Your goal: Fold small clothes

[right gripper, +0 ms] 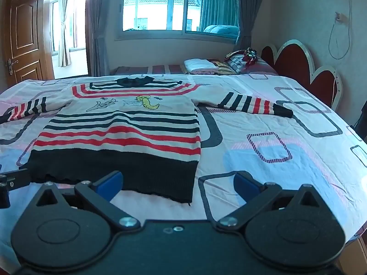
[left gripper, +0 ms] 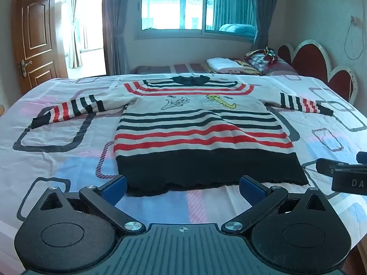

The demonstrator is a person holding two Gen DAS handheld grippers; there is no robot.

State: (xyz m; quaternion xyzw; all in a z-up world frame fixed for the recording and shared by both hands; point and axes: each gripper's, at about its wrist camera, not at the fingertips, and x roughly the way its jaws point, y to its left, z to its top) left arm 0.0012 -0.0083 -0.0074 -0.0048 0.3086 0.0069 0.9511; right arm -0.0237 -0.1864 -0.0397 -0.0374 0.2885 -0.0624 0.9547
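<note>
A small striped sweater [left gripper: 201, 128] lies flat and face up on the bed, sleeves spread to both sides, black hem nearest me and dark collar at the far end. It also fills the left half of the right wrist view as the sweater [right gripper: 119, 135]. My left gripper [left gripper: 183, 189] hovers just short of the black hem, open, with nothing between its blue pads. My right gripper [right gripper: 177, 185] stands open too, over the hem's right corner, holding nothing. The right gripper's body [left gripper: 344, 174] shows at the right edge of the left wrist view.
The bed sheet [left gripper: 57, 160] has a pattern of grey rounded squares. Folded bedding and pillows [left gripper: 243, 65] lie at the far side by a red scalloped headboard [left gripper: 321, 66]. A wooden door [left gripper: 36, 39] stands open at the left, with a window [left gripper: 174, 4] behind.
</note>
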